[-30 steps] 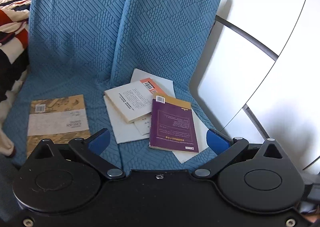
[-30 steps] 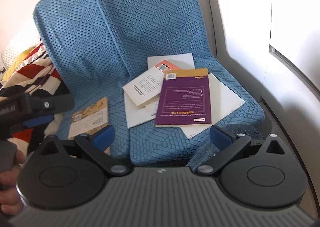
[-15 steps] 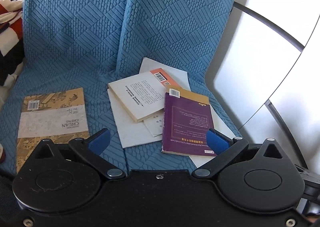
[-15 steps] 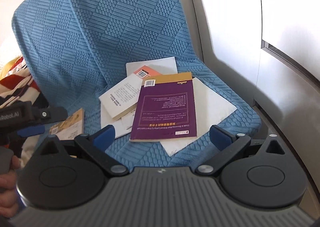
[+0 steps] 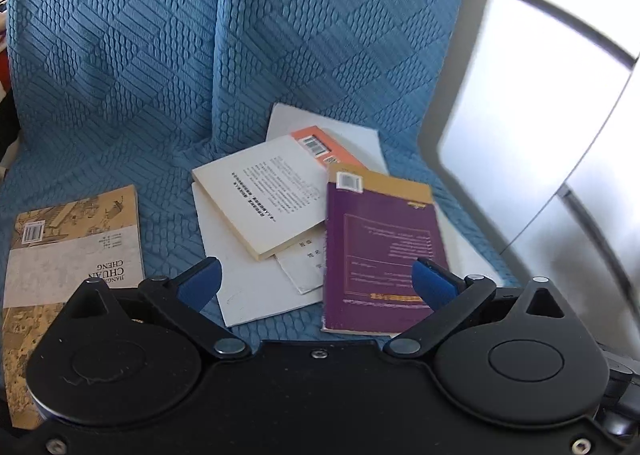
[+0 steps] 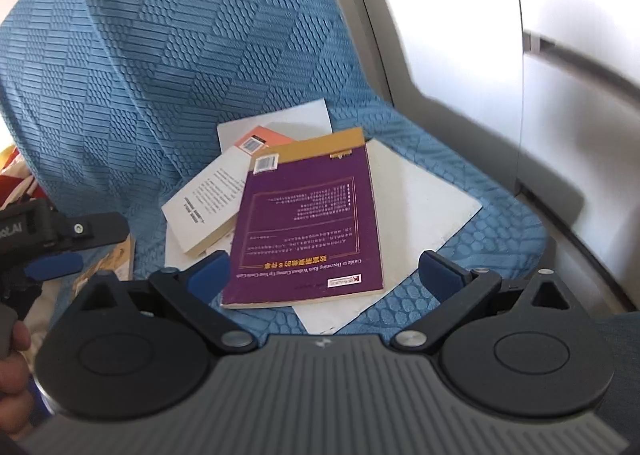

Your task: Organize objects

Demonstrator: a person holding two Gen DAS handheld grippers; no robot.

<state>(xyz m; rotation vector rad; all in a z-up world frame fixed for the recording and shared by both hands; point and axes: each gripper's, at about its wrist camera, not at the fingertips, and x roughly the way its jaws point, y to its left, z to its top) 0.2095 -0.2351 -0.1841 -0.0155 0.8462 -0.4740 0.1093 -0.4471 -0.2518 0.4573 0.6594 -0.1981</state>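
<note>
Your right gripper [image 6: 324,271] hangs wide open and empty, its fingers bracketing the purple book [image 6: 308,223] just ahead, atop the loose pile, likely the easiest first pick. Your left gripper [image 5: 316,283], equally spread, holds nothing; the tan book [image 5: 76,239] lies off its left finger.

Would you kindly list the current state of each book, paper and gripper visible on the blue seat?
Purple book: closed, back cover up, lying atop the pile.
White book: closed, back up, partly under the purple book.
Orange book: mostly covered, only a corner showing.
White sheets: flat beneath the pile.
Tan book: closed, lying apart on the seat.
Left hand-held gripper: open, empty.
Right hand-held gripper: open, empty.
</note>
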